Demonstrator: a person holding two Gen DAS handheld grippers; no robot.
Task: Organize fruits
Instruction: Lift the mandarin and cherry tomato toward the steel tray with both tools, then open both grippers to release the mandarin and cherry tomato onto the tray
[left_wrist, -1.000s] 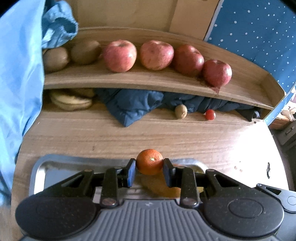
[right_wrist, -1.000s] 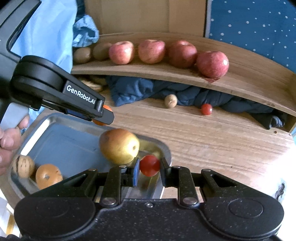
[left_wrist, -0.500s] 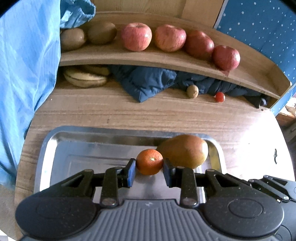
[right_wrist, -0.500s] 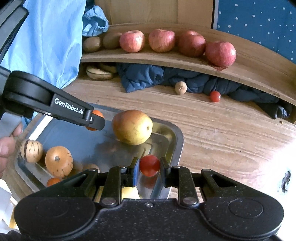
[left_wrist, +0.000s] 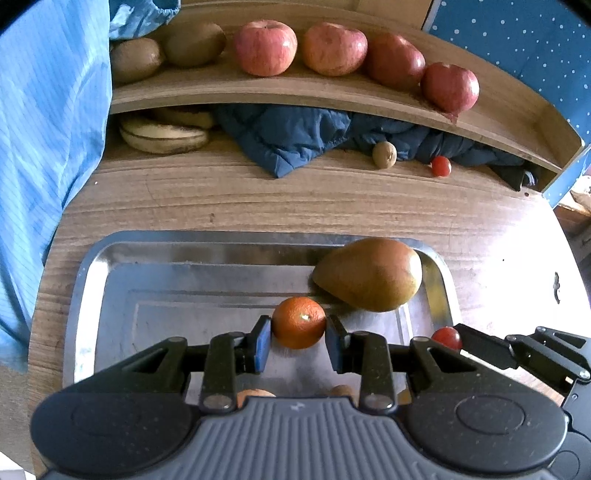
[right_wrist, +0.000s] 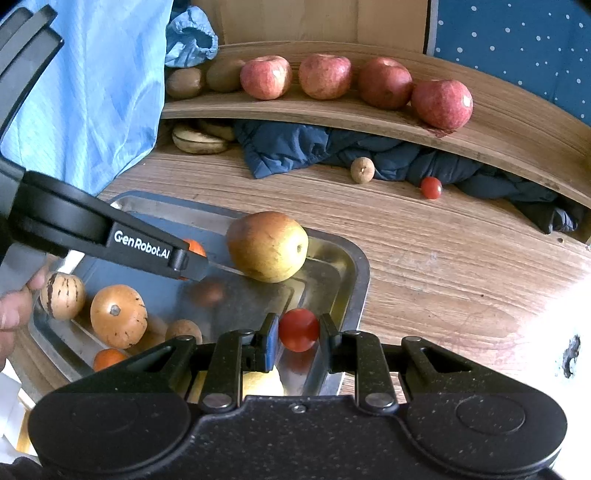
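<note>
My left gripper (left_wrist: 298, 334) is shut on a small orange tangerine (left_wrist: 299, 322) above the metal tray (left_wrist: 85, 280). A brown-green pear (left_wrist: 369, 273) lies at the tray's far right corner. My right gripper (right_wrist: 295, 338) is shut on a cherry tomato (right_wrist: 298, 329) over the tray's right edge (right_wrist: 360, 266); that tomato (left_wrist: 447, 336) also shows at the right of the left wrist view. In the right wrist view the left gripper (right_wrist: 184, 258) reaches in from the left beside the pear (right_wrist: 266, 245). Several apples (left_wrist: 334, 48) and two kiwis (left_wrist: 136, 59) line the shelf.
The tray also holds two striped gourds (right_wrist: 118, 315), a walnut-like fruit (right_wrist: 183, 329) and a small orange (right_wrist: 109, 358). On the wooden table lie bananas (left_wrist: 162, 136), a blue quilted cloth (left_wrist: 291, 140), a small brown fruit (left_wrist: 384, 154) and another cherry tomato (left_wrist: 440, 166). A blue sleeve (left_wrist: 44, 129) hangs at the left.
Both grippers have pulled back and risen with their fruit still held, so the tray and pear now sit farther ahead in both views.
</note>
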